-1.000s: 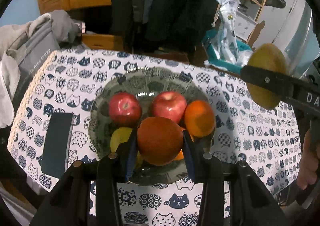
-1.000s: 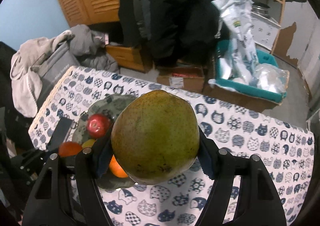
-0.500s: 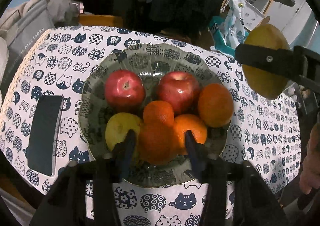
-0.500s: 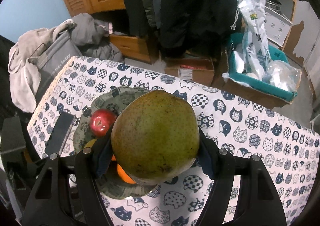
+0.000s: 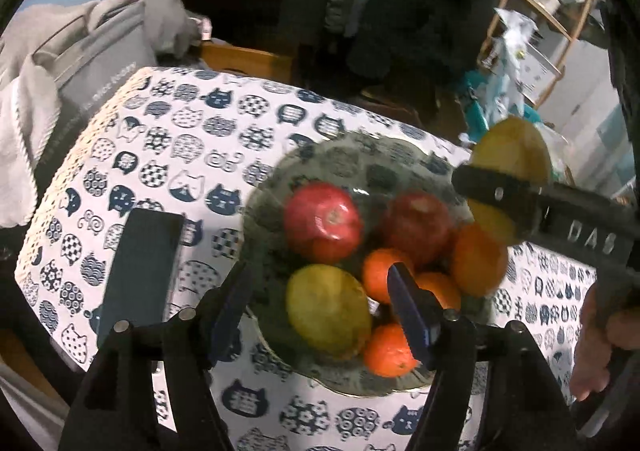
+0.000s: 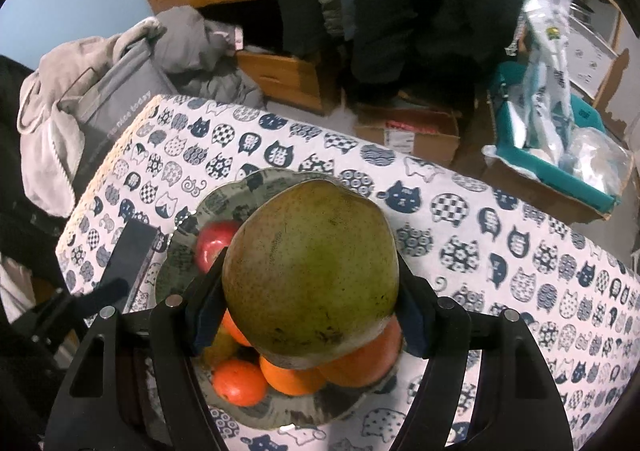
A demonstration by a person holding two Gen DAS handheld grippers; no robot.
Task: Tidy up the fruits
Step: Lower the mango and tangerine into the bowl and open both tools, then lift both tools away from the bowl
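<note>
right hand-held gripper (image 6: 310, 315) grips pear (image 6: 311, 271) | left view: yellow fruit (image 5: 328, 309) unobscured

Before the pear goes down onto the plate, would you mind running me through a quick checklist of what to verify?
1. Grip on the pear: ok, the right gripper has its jaws shut on both of its sides.
2. Pear above the plate: ok, it hangs over the plate's right part.
3. Free spot on the plate: not ok, apples and oranges crowd it; only the far rim looks bare.
4. Left gripper out of the way: not ok, its open, empty jaws hover over the near fruit.
5. Height above the fruit: cannot tell.
6. Phone clear of the plate: ok, it lies apart, on the left.
</note>
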